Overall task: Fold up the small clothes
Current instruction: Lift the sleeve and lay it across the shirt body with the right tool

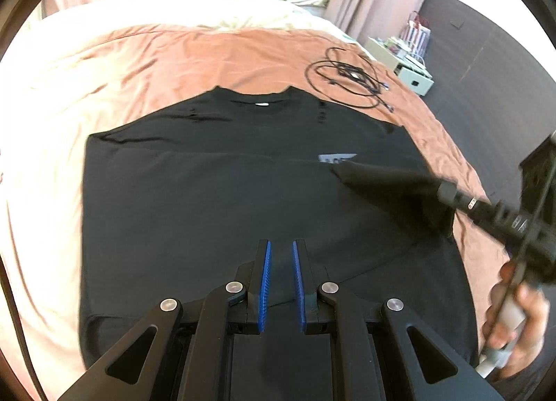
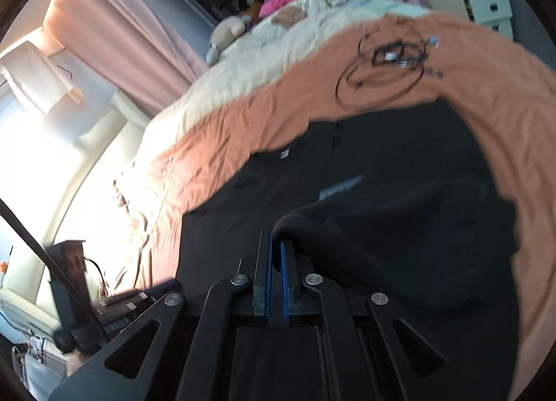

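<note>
**Ana:** Pinching a fold of black cloth, the right gripper [image 2: 276, 244] has its blue pads clenched on the sleeve [image 2: 347, 237] of the black T-shirt [image 1: 226, 199]; the sleeve is lifted and drawn inward over the chest. The left gripper [image 1: 280, 255] hangs over the lower middle of the shirt with its jaws a narrow gap apart and nothing between them

**Ben:** How will the shirt handle?

**Ana:** Light and limp, I'd judge. It drapes straight off the pads, holds no shape of its own and will wrinkle or slide on the bedcover if dragged. Best taken at seams and edges: sleeve hem, shoulder, bottom hem. A thin pinch is enough

**Ben:** Where is it lying?

**Ana:** Flat, front up, collar away from the grippers, on the orange blanket [image 1: 208, 53] spread on the bed [image 1: 173, 8]. A coiled black cable [image 1: 351, 81] sits on the blanket just beyond the shirt's right shoulder, apart from it

**Ben:** Any containers?

**Ana:** Beside the bed stands a pale drawer unit [image 1: 413, 77] with small clutter on top, too small to name, and behind it a striped bag [image 1: 415, 35] whose contents I can't make out
</note>
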Demonstrator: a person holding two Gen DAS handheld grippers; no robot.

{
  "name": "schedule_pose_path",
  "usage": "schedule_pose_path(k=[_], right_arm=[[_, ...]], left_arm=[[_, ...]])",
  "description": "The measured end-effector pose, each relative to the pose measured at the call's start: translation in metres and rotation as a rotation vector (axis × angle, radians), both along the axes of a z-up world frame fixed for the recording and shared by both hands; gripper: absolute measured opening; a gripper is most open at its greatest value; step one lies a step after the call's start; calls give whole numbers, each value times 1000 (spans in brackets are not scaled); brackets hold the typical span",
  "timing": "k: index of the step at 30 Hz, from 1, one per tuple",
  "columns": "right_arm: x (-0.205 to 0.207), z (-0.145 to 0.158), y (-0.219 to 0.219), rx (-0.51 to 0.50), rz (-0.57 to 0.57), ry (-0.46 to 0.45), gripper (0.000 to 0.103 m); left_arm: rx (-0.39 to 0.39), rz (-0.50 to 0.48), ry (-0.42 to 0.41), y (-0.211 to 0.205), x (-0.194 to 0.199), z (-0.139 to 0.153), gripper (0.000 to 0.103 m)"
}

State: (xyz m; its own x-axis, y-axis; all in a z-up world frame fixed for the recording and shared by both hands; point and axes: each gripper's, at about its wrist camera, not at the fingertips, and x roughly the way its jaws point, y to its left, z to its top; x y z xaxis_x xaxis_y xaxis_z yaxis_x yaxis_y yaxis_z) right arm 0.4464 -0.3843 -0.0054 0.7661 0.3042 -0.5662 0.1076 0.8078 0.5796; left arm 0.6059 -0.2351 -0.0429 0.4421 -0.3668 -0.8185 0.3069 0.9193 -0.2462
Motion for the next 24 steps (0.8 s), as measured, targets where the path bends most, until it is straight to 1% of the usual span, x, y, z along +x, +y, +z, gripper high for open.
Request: schedule_pose_path(k=[3, 5, 6, 7, 8, 9, 12, 15, 20, 24], right_arm=[[7, -21, 3, -5, 2, 70, 3], [4, -31, -1, 6, -3, 105, 11], [0, -33, -4, 13, -5, 104, 30], [-6, -34, -8, 23, -13, 87, 62], [-13, -32, -11, 32, -26, 66, 75], [-23, -30, -16, 39, -41, 42, 80], [-40, -30, -34, 77, -62, 15, 80], [-57, -31, -56, 82, -105, -8, 80], [-81, -38, -104, 74, -199, -42, 80], [-90, -40, -150, 61, -297, -28, 80]], left_arm=[[7, 17, 3, 13, -1, -1, 14], [12, 24, 5, 18, -3, -2, 14], [13, 26, 7, 21, -4, -1, 14], [14, 26, 8, 22, -5, -1, 14], [17, 24, 8, 23, -5, -1, 14], [20, 21, 6, 23, -6, -1, 14], [25, 11, 5, 19, -7, -1, 14], [32, -9, 7, 7, -6, -1, 14], [47, -70, 10, -23, -4, -4, 15], [49, -126, 16, -61, 1, -9, 16]])
